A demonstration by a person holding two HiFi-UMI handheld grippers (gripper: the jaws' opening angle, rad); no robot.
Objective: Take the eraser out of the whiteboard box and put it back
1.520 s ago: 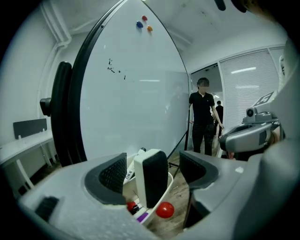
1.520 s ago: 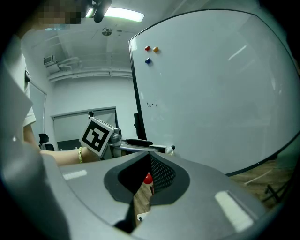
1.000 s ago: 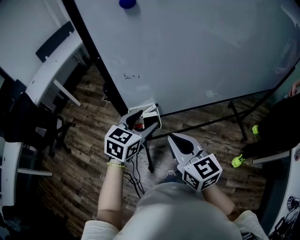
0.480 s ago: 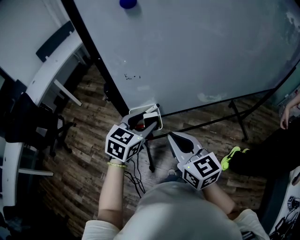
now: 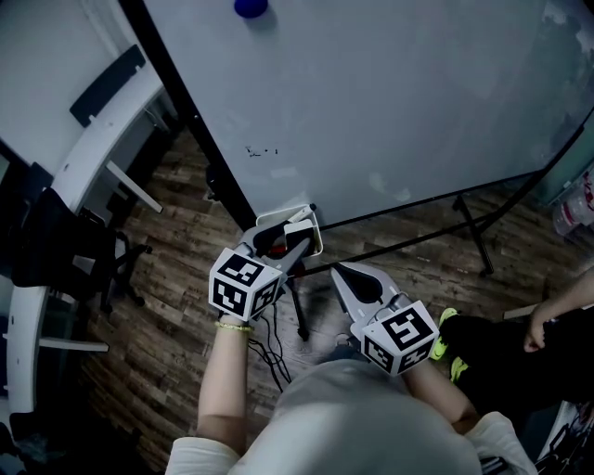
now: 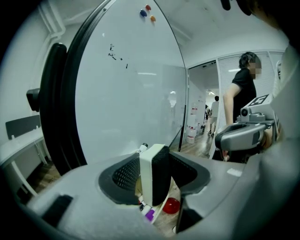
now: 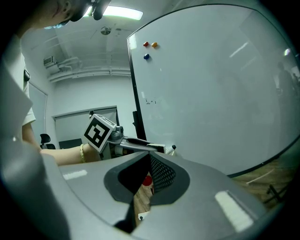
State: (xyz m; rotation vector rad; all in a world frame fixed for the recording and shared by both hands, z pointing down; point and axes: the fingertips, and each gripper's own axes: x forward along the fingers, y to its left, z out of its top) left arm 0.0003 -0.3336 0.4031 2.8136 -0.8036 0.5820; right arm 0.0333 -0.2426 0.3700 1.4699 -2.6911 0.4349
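Observation:
The white wire box [image 5: 316, 243] hangs at the whiteboard's [image 5: 390, 102] lower edge. My left gripper [image 5: 292, 243] reaches into it. In the left gripper view the eraser [image 6: 153, 173], a white block with black felt, stands upright between the jaws, which have just been closing; both pads now press on it. Below it lie a red round thing [image 6: 171, 205] and a purple marker cap [image 6: 150, 214]. My right gripper [image 5: 340, 270] hangs shut and empty just right of the box, above the floor. In the right gripper view [image 7: 148, 159] the left gripper [image 7: 140, 145] shows ahead.
The whiteboard's black stand legs [image 5: 473, 237] spread over the wooden floor. A seated person with yellow-green shoes [image 5: 445, 325] is at the right. A dark chair [image 5: 56, 250] and a white desk [image 5: 93, 139] stand at the left. A blue magnet [image 5: 251, 7] sticks high on the board.
The left jaws have narrowed onto the eraser in the box. Neither hand has shifted. The person at the right has moved their legs and shoes closer.

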